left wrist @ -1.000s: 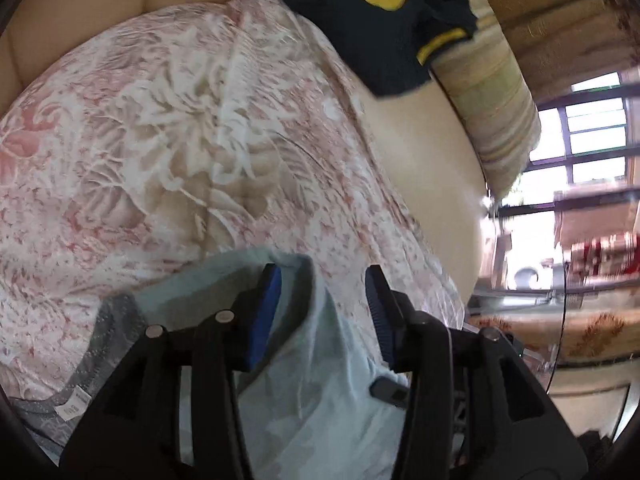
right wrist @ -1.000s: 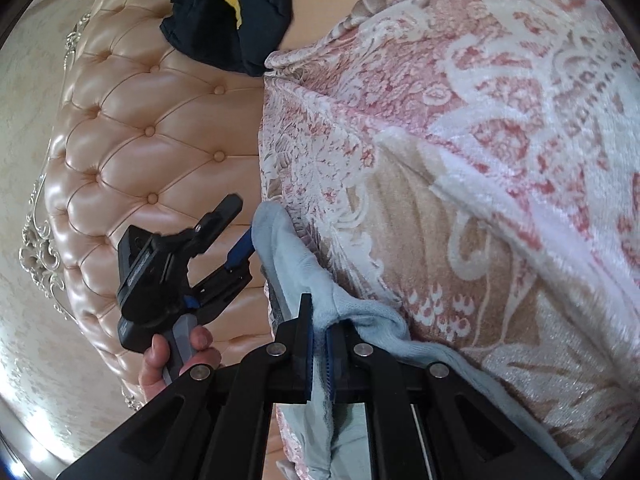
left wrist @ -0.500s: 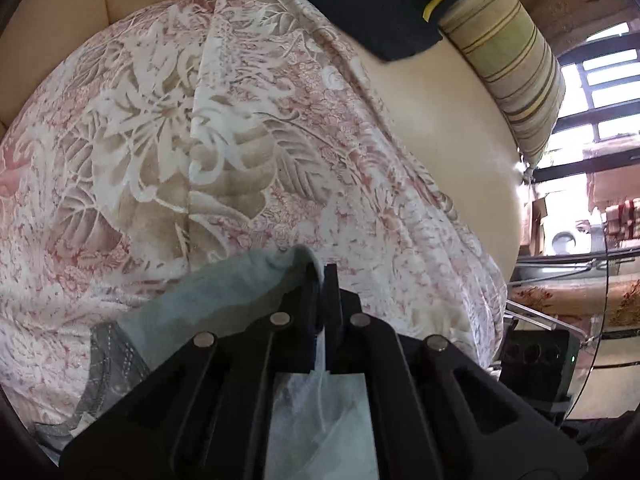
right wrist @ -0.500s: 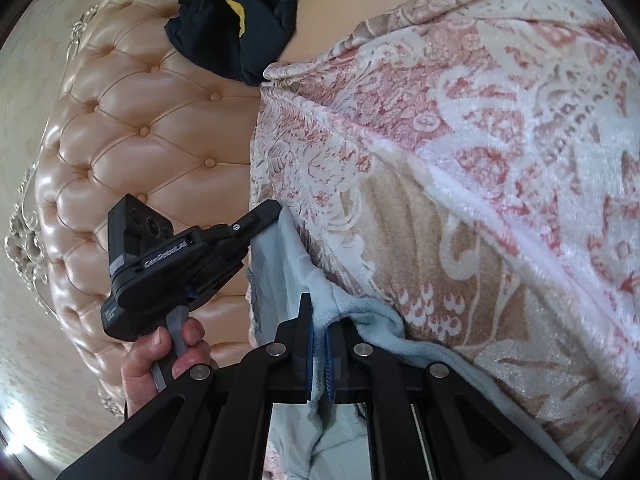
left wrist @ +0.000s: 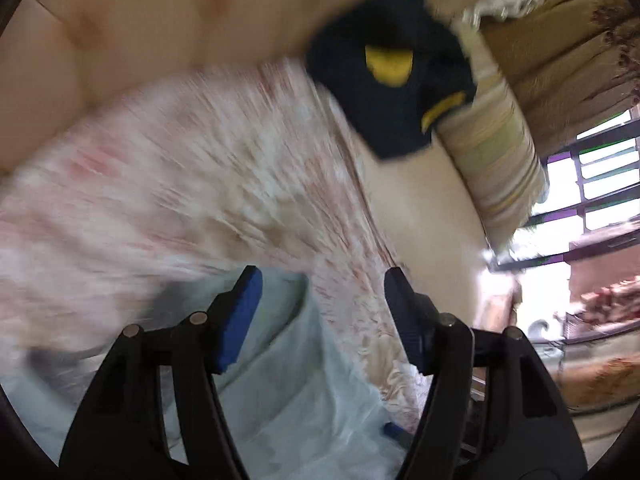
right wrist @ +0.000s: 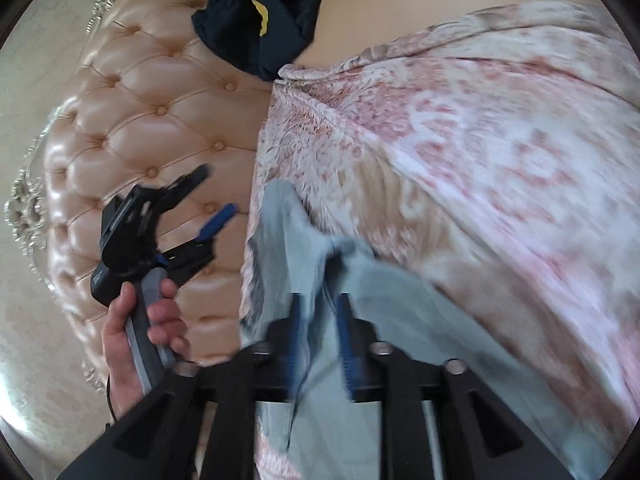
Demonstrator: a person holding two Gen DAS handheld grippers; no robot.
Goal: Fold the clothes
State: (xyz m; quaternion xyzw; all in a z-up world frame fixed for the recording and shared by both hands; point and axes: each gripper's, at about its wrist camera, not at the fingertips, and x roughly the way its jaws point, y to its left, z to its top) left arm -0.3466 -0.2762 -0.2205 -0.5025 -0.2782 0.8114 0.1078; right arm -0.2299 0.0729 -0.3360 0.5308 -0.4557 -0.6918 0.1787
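Left tongs [left wrist: 320, 292] spread wide, empty, above pale blue garment [left wrist: 304, 392] on floral blanket [left wrist: 180, 184]; right tongs [right wrist: 320, 320] parted, cloth ridge between pads, grip uncertain; likely releasing fold.

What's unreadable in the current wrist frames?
- Left wrist: floral blanket pattern, smeared by motion blur.
- Left wrist: lower part of light blue garment, hidden behind the left claw and cut by the bottom edge.
- Right wrist: whether the right claw pads touch the cloth; blurred.
- Both views: what kind of item the dark navy and yellow garment is; bunched, cut by the top edge.
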